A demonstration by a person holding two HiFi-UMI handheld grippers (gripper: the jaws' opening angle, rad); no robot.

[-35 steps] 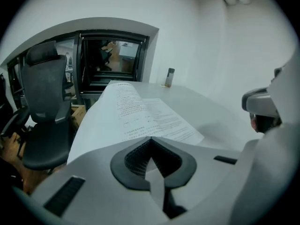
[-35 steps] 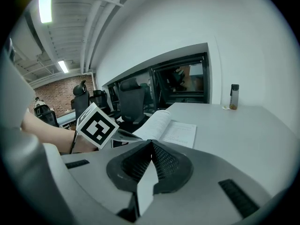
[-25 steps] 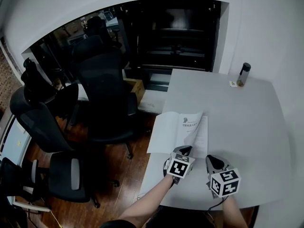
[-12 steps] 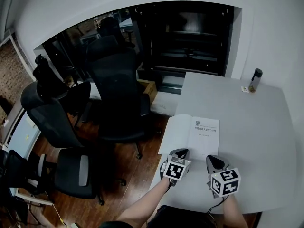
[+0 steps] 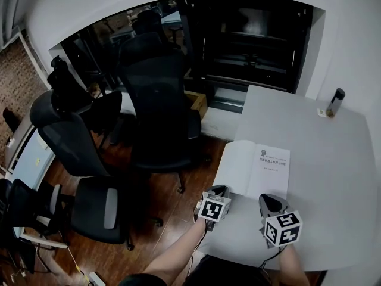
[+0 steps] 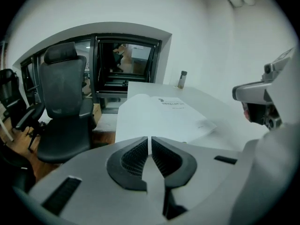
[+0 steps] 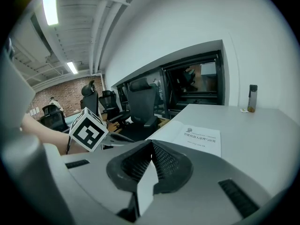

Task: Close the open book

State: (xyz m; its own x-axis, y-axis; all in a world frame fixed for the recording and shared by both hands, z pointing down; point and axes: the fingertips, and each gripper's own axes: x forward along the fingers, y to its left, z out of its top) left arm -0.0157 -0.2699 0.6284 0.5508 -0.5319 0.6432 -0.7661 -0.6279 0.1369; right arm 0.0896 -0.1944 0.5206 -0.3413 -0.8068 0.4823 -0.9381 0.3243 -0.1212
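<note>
Open book [image 5: 257, 170] flat on the pale grey table [image 5: 324, 159], with a plain page on its left half, a printed title page on its right half, and the spine running away from the person. Just short of the book's near left corner, at the table edge: left gripper [image 5: 219, 190], pointed toward the book, fingers [image 6: 133, 156] drawn together to a hairline slit with nothing between them. Touching the book or not: cannot tell from the head view; in the left gripper view, book ahead of the fingertips and not pinched. Just short of the book's near right corner: right gripper [image 5: 268, 200], also aimed at the book, its fingers [image 7: 166, 161] pressed tip to tip and empty. Behind each gripper, nearer the person than the book: a marker cube [image 5: 214, 208] with black-and-white squares, and behind the left one a bare forearm [image 5: 178, 258]. Well beyond the book, near the table's far right corner: a dark bottle [image 5: 337, 102], upright, with a small pale item [image 5: 322, 112] just beside it. Left of the book, off the table: black office chairs [image 5: 158, 94] on a wood floor [image 5: 161, 231], and past them a dark window opening [image 5: 256, 40].
</note>
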